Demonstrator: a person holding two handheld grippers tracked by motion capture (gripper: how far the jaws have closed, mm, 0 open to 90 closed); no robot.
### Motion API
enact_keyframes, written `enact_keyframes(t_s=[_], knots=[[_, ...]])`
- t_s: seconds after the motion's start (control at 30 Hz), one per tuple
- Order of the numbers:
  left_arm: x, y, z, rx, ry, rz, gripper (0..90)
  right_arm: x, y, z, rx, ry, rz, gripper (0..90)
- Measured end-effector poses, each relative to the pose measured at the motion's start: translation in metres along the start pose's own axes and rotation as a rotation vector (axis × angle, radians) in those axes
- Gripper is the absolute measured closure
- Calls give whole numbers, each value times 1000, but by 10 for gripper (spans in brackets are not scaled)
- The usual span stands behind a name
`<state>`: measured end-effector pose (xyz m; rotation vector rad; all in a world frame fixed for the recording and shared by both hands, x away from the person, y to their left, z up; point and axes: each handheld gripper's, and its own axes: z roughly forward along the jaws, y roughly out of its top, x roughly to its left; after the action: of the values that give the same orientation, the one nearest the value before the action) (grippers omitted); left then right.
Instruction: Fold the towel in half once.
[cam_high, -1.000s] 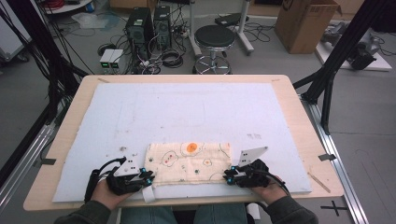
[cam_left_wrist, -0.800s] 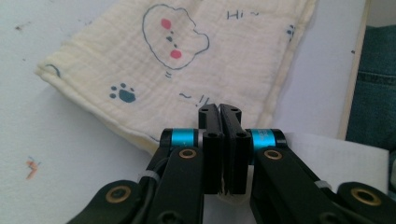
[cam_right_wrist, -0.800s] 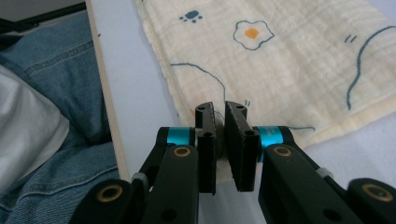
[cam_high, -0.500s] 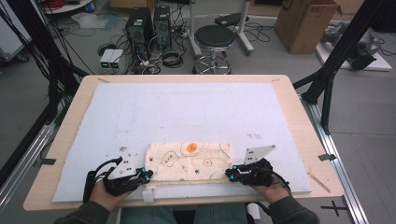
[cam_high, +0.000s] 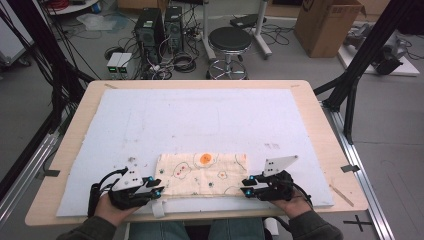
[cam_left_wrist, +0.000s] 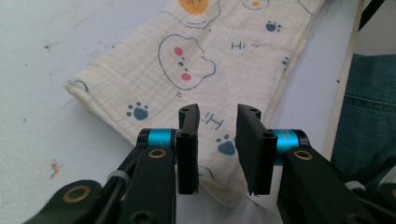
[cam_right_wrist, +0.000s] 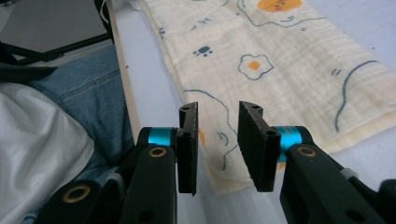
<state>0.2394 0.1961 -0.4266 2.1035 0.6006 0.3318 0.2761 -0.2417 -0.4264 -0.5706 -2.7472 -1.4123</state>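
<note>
Along the counter's near edge lies a folded printed cloth (cam_high: 202, 174). The left tool (cam_high: 156, 188) and right tool (cam_high: 246, 185) sit at its two ends, jaws just opening, gripping nothing. For a neat fold, pinch both near corners evenly and lift together.

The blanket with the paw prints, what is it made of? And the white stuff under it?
The blanket looks like soft cotton gauze: cream, matte, with a fine crinkly weave and printed paws, eggs and "Hi". The white pad under it looks like foam or felt, though that is hard to tell: dull, slightly rough, with small stains. The table around it seems pale wood, smooth, with a plain edge.
</note>
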Motion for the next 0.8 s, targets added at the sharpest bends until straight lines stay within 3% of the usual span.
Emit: enact_keyframes(t_s=[0.17,0.27,0.8], knots=[[2,2,-2,-21,9,-9,657,-5,-1,-2,-12,1,10,639],[3,3,-3,-26,13,-18,639,-6,-2,-3,-31,-18,38,528],[6,8,-3,-49,23,-35,527,-4,2,-3,-81,-84,75,351]])
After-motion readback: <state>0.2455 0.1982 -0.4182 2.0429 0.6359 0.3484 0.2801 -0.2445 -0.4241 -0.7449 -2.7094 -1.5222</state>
